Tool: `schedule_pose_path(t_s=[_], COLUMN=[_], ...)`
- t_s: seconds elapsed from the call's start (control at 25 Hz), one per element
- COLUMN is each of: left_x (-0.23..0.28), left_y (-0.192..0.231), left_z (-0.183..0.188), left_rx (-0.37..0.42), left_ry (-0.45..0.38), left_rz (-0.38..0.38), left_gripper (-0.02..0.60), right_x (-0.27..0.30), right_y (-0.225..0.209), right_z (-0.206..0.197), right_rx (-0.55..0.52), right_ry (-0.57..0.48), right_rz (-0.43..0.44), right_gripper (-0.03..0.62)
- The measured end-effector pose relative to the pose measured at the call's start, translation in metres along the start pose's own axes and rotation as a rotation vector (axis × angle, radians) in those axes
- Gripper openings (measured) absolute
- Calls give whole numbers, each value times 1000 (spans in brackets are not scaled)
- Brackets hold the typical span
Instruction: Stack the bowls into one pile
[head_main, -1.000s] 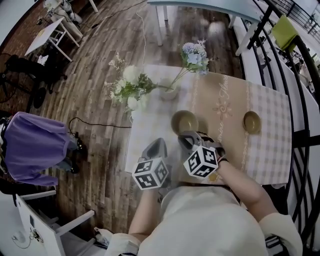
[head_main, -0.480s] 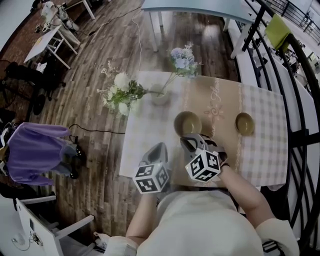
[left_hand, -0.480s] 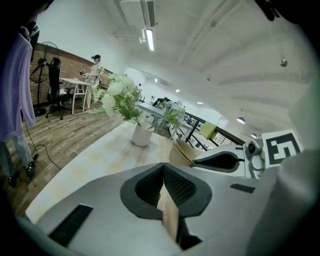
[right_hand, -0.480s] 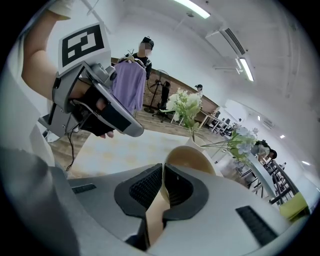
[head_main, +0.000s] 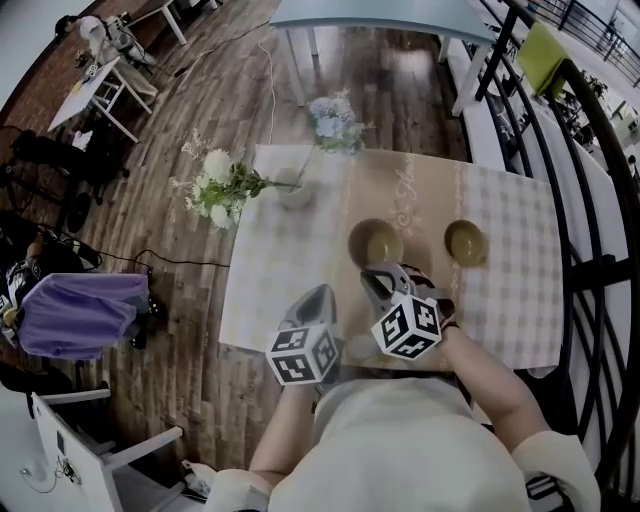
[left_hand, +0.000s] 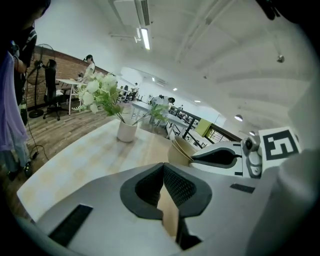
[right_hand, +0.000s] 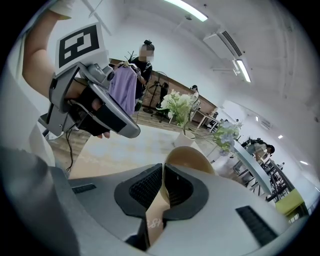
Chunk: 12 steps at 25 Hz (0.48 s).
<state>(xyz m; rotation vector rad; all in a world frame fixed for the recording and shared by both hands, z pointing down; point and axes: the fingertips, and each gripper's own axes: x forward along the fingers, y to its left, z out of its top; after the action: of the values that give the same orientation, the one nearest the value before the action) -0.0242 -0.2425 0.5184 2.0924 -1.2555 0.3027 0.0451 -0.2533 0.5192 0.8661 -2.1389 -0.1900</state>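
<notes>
My right gripper (right_hand: 162, 172) has its jaws pinched tight on the near rim of a tan bowl (right_hand: 192, 159) at the middle of the table (head_main: 285, 275). My left gripper (left_hand: 163, 172) is closed on nothing, just beside it. The second bowl (head_main: 465, 242) sits toward the right edge.

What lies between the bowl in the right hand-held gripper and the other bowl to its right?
Nothing stands there. The head view shows only bare brown table runner between the held bowl and the other bowl.
</notes>
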Motion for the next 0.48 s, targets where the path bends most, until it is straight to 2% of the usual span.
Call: schedule_pose_path(t_s=[0.48], left_x=[17], left_y=[-73], left_z=[-13], left_rx=[47], left_ry=[9], left_rz=[-25], left_gripper=[5], right_x=[-48], right_y=[-31], right_z=[-50], right_rx=[-9], right_ry=[5], right_rz=[-28], right_gripper=[14])
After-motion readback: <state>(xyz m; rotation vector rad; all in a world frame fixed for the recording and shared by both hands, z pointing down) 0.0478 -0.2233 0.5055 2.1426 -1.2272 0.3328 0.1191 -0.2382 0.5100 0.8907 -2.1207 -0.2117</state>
